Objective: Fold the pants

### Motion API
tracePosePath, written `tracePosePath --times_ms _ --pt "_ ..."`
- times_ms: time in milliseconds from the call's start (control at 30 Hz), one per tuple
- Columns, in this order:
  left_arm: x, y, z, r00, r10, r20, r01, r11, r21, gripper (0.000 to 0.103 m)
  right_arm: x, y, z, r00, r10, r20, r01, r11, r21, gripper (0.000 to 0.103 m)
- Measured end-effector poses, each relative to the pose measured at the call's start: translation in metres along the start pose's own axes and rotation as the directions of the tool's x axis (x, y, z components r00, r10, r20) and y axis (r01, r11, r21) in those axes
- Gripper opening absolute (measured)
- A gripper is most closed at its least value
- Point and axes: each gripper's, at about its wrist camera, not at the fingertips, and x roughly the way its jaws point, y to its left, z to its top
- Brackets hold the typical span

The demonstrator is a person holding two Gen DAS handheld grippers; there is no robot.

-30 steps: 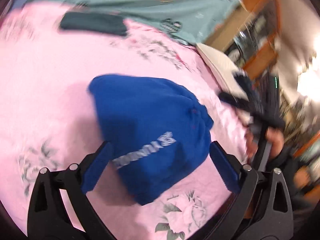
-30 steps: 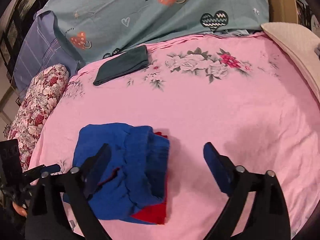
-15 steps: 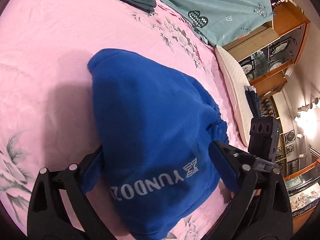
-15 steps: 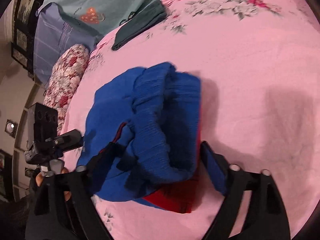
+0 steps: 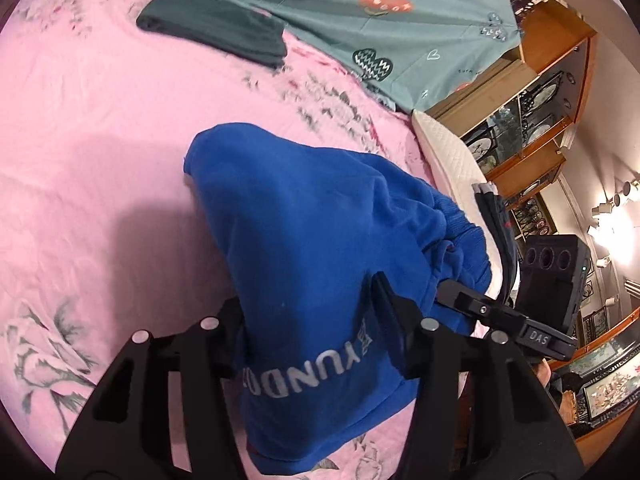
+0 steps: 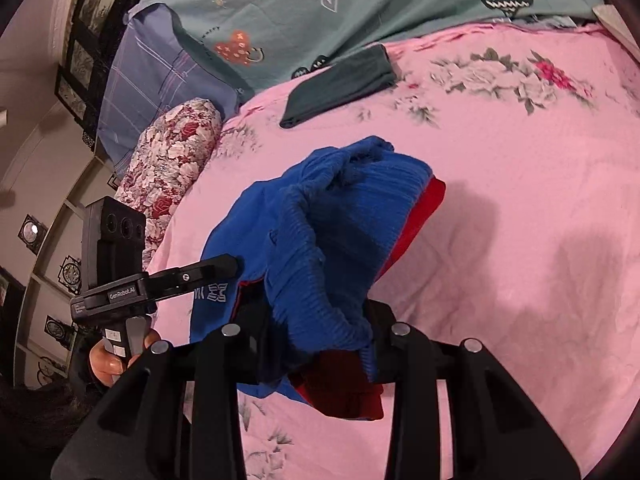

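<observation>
The blue pants sit bunched in a folded bundle over the pink flowered bedsheet, pinched from two sides. The left gripper has its fingers closed on the end of the bundle that carries the pale lettering, cloth bulging between and below the black arms. The right gripper is closed on the ribbed waistband end, where a red lining shows under the blue and hangs down in front of its fingers.

In the right wrist view the left gripper comes in from the left, its tip touching the blue cloth, with the person's hand wrapped round its handle. In the left wrist view the right gripper shows at the right edge of the bundle, its tip against the fabric.

Farther up the bed a dark green folded garment lies flat, near the edge of a teal cover printed with hearts. A flowered bolster lies along the left side of the bed, and wooden display cabinets stand off to the right.
</observation>
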Motion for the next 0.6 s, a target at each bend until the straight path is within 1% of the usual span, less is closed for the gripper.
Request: tracePosePath --times_ms 67,133,200,267,367,400,433,467,500,533,567,600 --pt "-0.009 -0.003 0.007 1.000 0.004 0.029 -0.005 1.000 0.013 0.053 -0.003 0.011 0.010 1.000 0.010 0.022 -0.009 1.000 -0.025 0.035" --pt "-0.020 -0.006 0.021 0.998 0.012 0.058 -0.014 0.999 0.033 0.053 -0.005 0.020 0.026 0.999 0.016 0.048 -0.014 0.999 -0.047 0.035" --pt "-0.029 -0.011 0.041 0.996 0.032 0.085 -0.037 0.998 0.056 0.053 -0.002 0.030 0.047 0.998 0.015 0.066 -0.011 0.998 -0.069 0.035" --pt "-0.036 -0.018 0.069 0.992 0.059 0.115 -0.070 0.994 0.089 0.053 0.005 0.039 0.078 0.995 0.018 0.096 -0.008 0.995 -0.098 0.035" --pt "-0.042 -0.025 0.125 0.978 0.106 0.178 -0.131 0.982 0.139 0.053 0.026 0.046 0.135 0.987 0.022 0.158 -0.003 0.993 -0.118 0.035" --pt "-0.042 -0.025 0.149 0.972 0.121 0.200 -0.153 0.976 0.153 0.053 0.026 0.046 0.135 0.987 0.022 0.158 -0.003 0.993 -0.118 0.035" --pt "-0.041 -0.024 0.172 0.967 0.133 0.218 -0.170 0.972 0.161 0.053 0.047 0.047 0.177 0.982 -0.001 0.191 0.027 0.991 -0.133 0.035" --pt "-0.039 -0.022 0.194 0.962 0.143 0.234 -0.184 0.969 0.165 0.053 0.047 0.047 0.177 0.982 -0.001 0.191 0.027 0.991 -0.133 0.036" --pt "-0.034 -0.017 0.222 0.955 0.155 0.252 -0.201 0.965 0.169 0.053 0.059 0.046 0.200 0.977 -0.011 0.211 0.041 0.990 -0.138 0.036" --pt "-0.029 -0.011 0.243 0.950 0.165 0.267 -0.215 0.961 0.171 0.054 0.074 0.043 0.223 0.972 -0.020 0.235 0.054 0.989 -0.137 0.036" --pt "-0.019 -0.003 0.263 0.944 0.179 0.278 -0.232 0.957 0.173 0.059 0.088 0.038 0.240 0.969 -0.027 0.247 0.061 0.990 -0.130 0.037" --pt "-0.003 0.010 0.286 0.937 0.202 0.286 -0.258 0.951 0.171 0.061 0.106 0.029 0.260 0.966 -0.042 0.257 0.073 0.991 -0.113 0.039"
